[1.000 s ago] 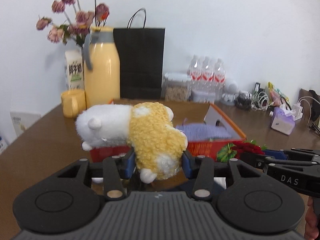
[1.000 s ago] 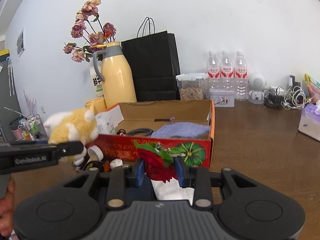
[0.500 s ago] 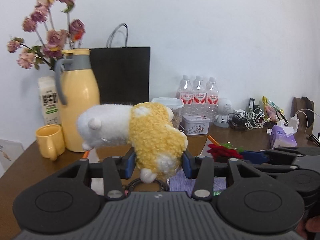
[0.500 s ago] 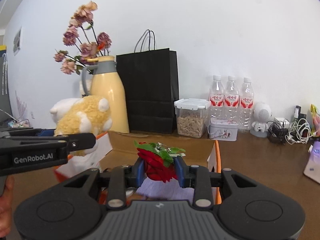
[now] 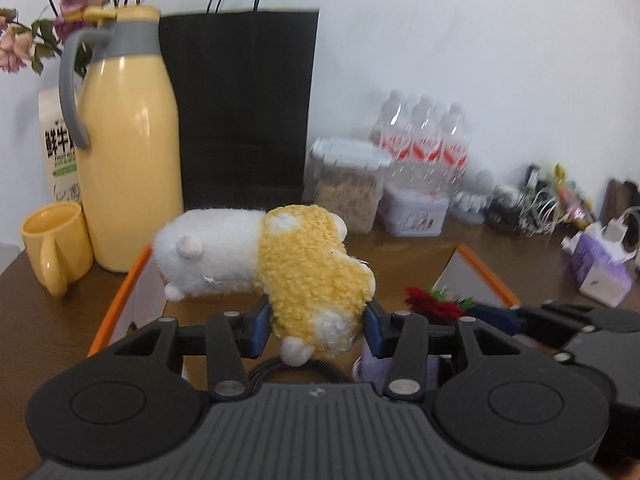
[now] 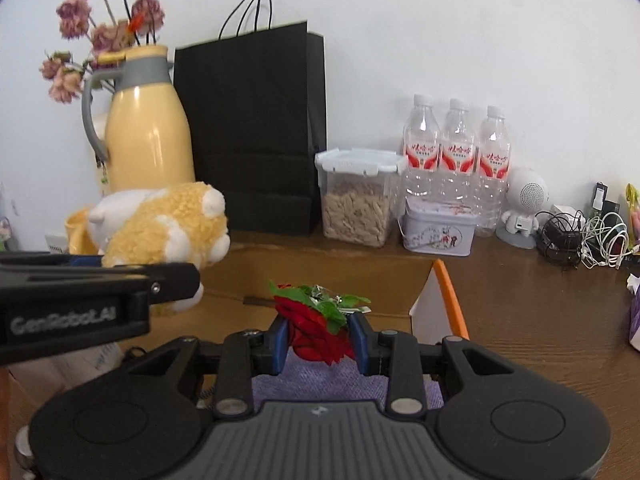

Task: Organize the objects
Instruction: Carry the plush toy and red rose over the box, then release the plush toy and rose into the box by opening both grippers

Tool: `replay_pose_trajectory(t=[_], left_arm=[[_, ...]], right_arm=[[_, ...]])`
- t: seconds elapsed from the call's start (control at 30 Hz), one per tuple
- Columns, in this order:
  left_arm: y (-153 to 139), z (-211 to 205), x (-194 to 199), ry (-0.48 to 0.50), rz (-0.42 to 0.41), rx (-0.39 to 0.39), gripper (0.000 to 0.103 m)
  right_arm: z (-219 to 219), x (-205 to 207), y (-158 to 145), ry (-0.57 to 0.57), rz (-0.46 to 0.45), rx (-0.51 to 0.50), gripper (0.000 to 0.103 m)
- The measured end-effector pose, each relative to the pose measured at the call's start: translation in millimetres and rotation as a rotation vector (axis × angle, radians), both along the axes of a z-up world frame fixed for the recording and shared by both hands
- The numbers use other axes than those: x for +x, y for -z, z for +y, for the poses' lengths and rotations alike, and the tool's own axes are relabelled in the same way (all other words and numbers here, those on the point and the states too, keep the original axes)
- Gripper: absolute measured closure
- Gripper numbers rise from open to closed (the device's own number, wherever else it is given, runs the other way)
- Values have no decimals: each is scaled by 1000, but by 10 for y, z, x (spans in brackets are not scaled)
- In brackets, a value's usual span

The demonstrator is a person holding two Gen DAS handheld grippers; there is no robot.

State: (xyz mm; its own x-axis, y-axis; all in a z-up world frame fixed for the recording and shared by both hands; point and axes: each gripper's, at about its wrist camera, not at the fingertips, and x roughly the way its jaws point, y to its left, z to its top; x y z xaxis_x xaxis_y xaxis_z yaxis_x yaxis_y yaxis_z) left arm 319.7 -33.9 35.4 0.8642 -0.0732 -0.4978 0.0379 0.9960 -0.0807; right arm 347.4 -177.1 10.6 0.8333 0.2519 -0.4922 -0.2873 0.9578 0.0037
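My left gripper (image 5: 316, 330) is shut on a yellow and white plush toy (image 5: 280, 268) and holds it above the open cardboard box (image 5: 486, 276) with orange edges. My right gripper (image 6: 318, 340) is shut on a red artificial rose (image 6: 316, 328) with green leaves, also above the box (image 6: 450, 292). A purple knitted cloth (image 6: 320, 380) lies in the box under the rose. The plush toy (image 6: 164, 232) and the left gripper's side show at the left of the right wrist view. The rose (image 5: 434, 304) shows at the right of the left wrist view.
Behind the box stand a yellow thermos jug (image 5: 128, 140), a yellow mug (image 5: 56, 244), a black paper bag (image 6: 252, 128), a clear food container (image 6: 356, 196), three water bottles (image 6: 456, 152), a tin (image 6: 438, 232) and tangled cables (image 6: 580, 236). A purple tissue pack (image 5: 600, 268) lies right.
Both grippers have moved forward over the box with their objects still held. The box front wall has passed below the views and the back items look closer.
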Motion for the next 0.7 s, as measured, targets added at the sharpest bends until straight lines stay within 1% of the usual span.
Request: replay_pose_trajectory(t=[0.1,0.23,0.33,0.37,0.4,0.43,0.47,0.5,0.53,0.57,0.6,0.63,0.7], left_arm=[[67,4,15,14,23,5,56],[72,-17,-28,24,19,26,55],[50,-15,-70,17,9,31,52],[35,-13,-90,12,1,34,49],[18,-8,-112,4,-11,36,46],[-3,-1,-136,-1,-25,31,37],[-24,10,-164,-5,-42,25,22],[-47,6,-186,-7,-62,20,16],[-68,5,-211,-11,-78,20,9],[-93,-6,-226,-20,-93,25,3],[-111,-12,-250,-29,-112,30,0],[-128,-21,-273,-40,-131,33,0],[-156,-30,-300,-47,-146,36,0]], right_arm=[[-20,28,59,1,16,3,72],[-41,30,104,8,35,2,71],[-71,-16,98,14,34,7,68],[-83,-30,96,12,34,10,65],[-95,-39,94,15,36,13,57],[-107,-51,88,20,34,14,43],[-118,-64,81,28,29,16,37],[-129,-76,73,32,23,21,25],[-142,-90,61,32,17,29,18],[-156,-100,47,32,13,38,15],[-170,-109,37,33,10,47,8],[-182,-115,28,34,9,54,1],[-202,-124,15,29,8,68,0]])
